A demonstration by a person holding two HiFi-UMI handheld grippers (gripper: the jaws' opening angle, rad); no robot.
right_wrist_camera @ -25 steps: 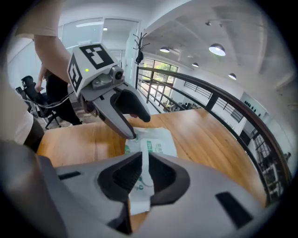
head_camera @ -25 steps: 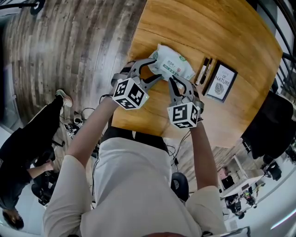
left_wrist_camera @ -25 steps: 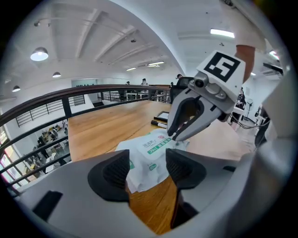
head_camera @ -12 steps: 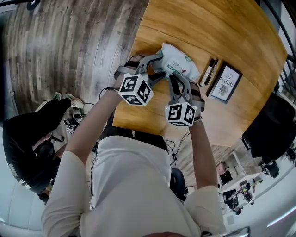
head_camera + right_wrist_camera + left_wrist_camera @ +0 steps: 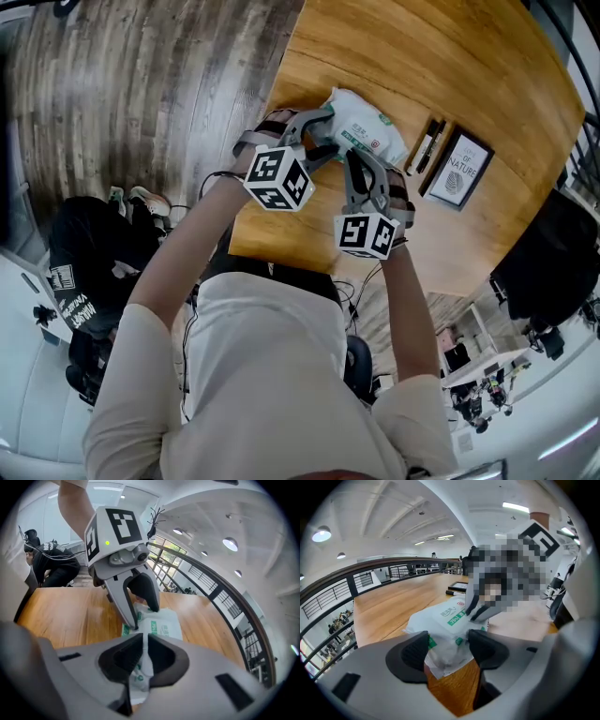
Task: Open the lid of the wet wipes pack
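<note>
On the table (image 5: 422,47) by its near edge, wipes pack (image 5: 366,122) lying flat, right hand-held gripper (image 5: 145,654) pinching its film end, left hand-held gripper (image 5: 449,649) wide — jaws just closing slightly — corner loose between.

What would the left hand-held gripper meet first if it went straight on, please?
The pack, probably: its end already lies between the open jaws of the left hand-held gripper, which have just been closing slightly.
</note>
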